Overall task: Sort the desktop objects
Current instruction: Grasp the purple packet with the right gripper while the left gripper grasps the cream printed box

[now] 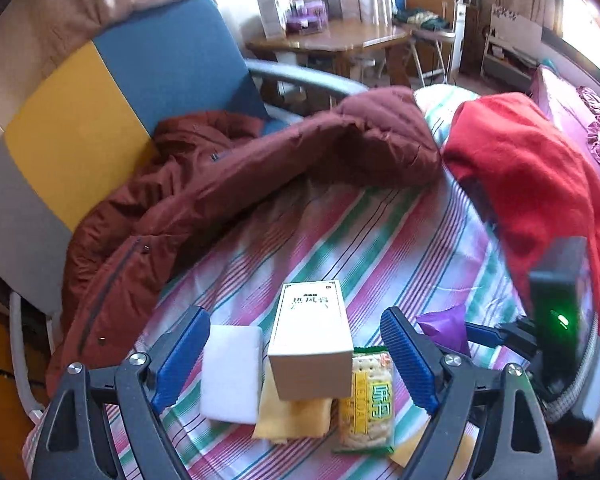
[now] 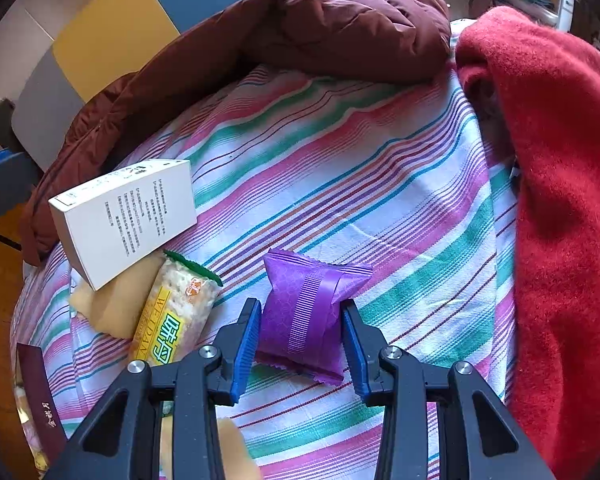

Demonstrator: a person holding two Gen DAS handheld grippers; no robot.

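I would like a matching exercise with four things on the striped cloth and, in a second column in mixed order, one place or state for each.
Things:
1. purple packet
2. white box
3. white pad
4. cracker pack

Places or states:
a. lies left of the box, in the left wrist view
b. between the open fingers of the right tool
c. rests partly on a yellow cloth
d. has a green serrated end and yellow label

Pairs: 1-b, 2-c, 3-a, 4-d

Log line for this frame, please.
right tool: open, straddling purple packet | left tool: open over white box | nothing held
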